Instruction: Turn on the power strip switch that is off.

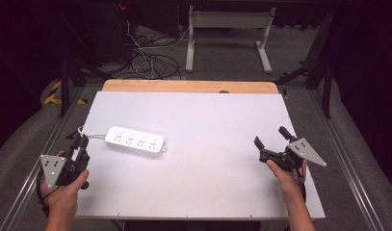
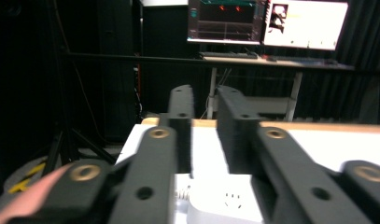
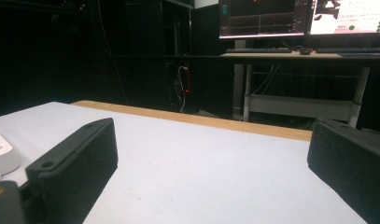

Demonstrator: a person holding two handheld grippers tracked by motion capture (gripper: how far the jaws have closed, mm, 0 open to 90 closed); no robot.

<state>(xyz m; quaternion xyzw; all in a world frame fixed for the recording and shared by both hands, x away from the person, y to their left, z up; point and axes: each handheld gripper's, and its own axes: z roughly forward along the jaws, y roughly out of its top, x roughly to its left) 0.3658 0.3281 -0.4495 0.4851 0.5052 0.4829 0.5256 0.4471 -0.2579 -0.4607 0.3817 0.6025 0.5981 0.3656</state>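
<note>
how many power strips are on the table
1. A white power strip lies on the left half of the white table, just ahead of the left gripper; its end also shows in the right gripper view. The right gripper holds nothing.

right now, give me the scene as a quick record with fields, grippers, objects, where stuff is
surface: white table top with a wooden far edge
object: white power strip, lying flat at the left, its cord running off to the left
left gripper: jaws nearly closed with a narrow gap, holding nothing, just left of the strip's cord end
right gripper: jaws wide open, empty, at the right side of the table
background: monitors on a desk beyond the table
</note>
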